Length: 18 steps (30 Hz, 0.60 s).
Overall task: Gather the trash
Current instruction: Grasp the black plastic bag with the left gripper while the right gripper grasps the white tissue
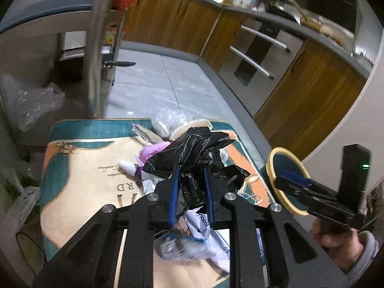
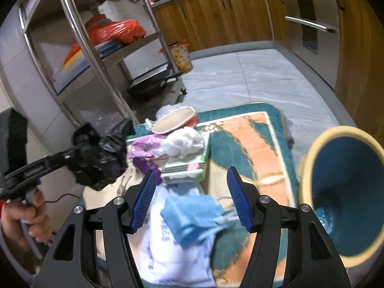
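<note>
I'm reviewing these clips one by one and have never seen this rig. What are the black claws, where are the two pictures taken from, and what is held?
No robot: a person holds a black two-finger gripper in each hand, each with a camera looking along its blue-padded fingers. One picture is from the left gripper, clamped on a crumpled black plastic bag. The other is from the right gripper, open and empty, above a blue cloth. Both hang over a teal and peach patterned mat strewn with wrappers, white tissue and a printed white bag. A blue bin with a cream rim stands beside it.
</note>
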Available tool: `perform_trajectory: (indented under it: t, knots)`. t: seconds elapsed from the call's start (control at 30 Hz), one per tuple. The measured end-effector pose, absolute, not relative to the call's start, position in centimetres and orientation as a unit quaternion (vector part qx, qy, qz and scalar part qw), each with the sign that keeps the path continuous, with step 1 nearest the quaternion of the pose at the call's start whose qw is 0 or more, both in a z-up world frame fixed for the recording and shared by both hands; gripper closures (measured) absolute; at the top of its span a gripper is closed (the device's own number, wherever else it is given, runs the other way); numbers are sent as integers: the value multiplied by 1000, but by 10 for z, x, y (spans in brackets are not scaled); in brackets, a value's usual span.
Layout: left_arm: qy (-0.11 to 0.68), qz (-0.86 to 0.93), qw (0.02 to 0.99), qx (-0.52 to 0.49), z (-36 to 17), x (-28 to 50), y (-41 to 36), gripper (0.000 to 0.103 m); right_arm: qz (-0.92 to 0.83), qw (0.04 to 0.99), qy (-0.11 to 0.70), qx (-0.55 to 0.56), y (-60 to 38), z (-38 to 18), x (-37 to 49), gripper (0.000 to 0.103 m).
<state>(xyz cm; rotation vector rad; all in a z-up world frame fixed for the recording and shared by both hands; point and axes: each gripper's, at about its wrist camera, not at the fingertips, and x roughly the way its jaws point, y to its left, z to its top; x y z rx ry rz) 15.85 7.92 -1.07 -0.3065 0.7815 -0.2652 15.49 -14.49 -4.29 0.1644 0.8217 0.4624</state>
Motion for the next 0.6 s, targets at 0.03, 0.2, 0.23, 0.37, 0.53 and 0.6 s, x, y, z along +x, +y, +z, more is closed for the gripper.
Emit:
perform_trajectory:
  t: [0.03, 0.2, 0.23, 0.37, 0.53, 0.6]
  knots:
    - [373, -126, 906, -156, -8, 155, 85, 85, 225, 887, 396, 78, -142, -43, 158, 40]
    - [357, -107, 911, -178, -2, 148, 112, 85, 236, 882, 403, 62, -118, -47, 185, 40]
    - [356, -104, 911, -182, -2, 147, 117, 85, 238, 881, 405, 60, -115, -48, 188, 40]
    - [352, -94, 912, -190, -4, 146, 129, 85, 236, 876, 418, 46, -99, -57, 209, 40]
    - [355, -90, 909, -199, -9, 149, 136, 85, 233, 870, 435, 17, -80, -72, 230, 40]
    - [356, -90, 909, -197, -10, 151, 135, 85, 230, 868, 440, 6, -74, -78, 236, 40]
